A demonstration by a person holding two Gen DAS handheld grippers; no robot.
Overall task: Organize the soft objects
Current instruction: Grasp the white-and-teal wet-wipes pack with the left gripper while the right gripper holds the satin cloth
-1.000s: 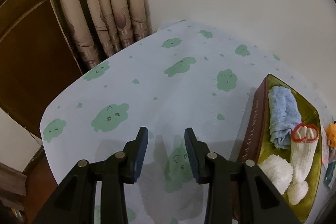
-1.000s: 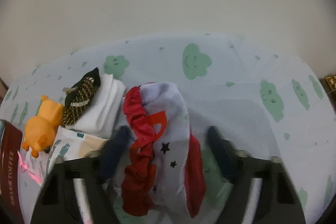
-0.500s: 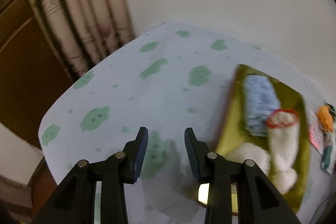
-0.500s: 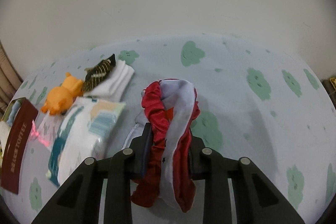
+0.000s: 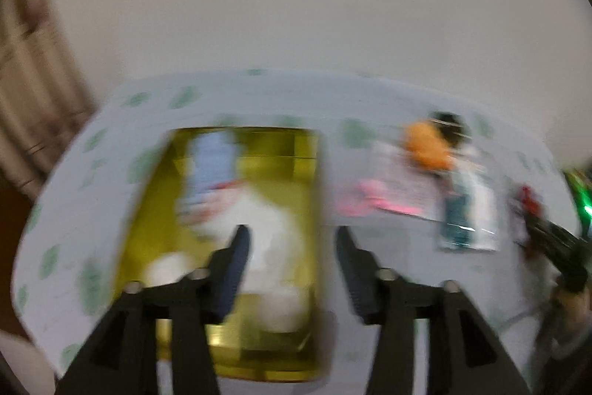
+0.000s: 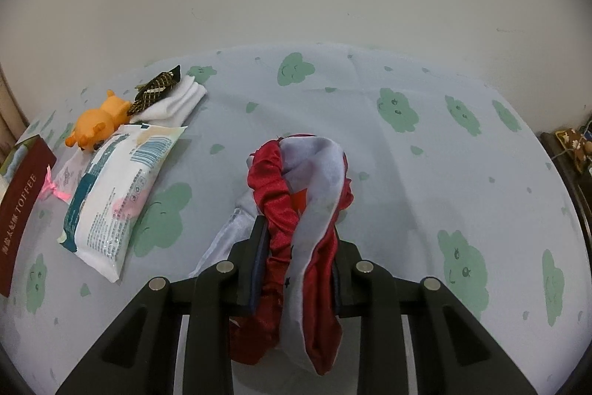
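Note:
My right gripper (image 6: pixel 298 247) is shut on a red and pale grey fabric piece (image 6: pixel 307 195) and holds it above the tablecloth. My left gripper (image 5: pixel 290 260) is open and empty, over the near right part of a gold tin box (image 5: pixel 155 210). The blurred left wrist view shows a blue towel (image 5: pixel 211 161) and white soft items (image 5: pixel 266 217) inside the box. The box's red side (image 6: pixel 18 206) shows at the far left of the right wrist view.
An orange toy (image 6: pixel 98 124), a folded white cloth (image 6: pixel 177 99) with a dark patterned piece (image 6: pixel 155 89) on it, and a wipes packet (image 6: pixel 114 195) lie on the cloud-print tablecloth (image 6: pixel 425 154). A wall stands behind, curtains (image 5: pixel 26 99) at left.
My right gripper closed on the fabric piece and lifted it. My left gripper swung right, from bare tablecloth to over the gold box.

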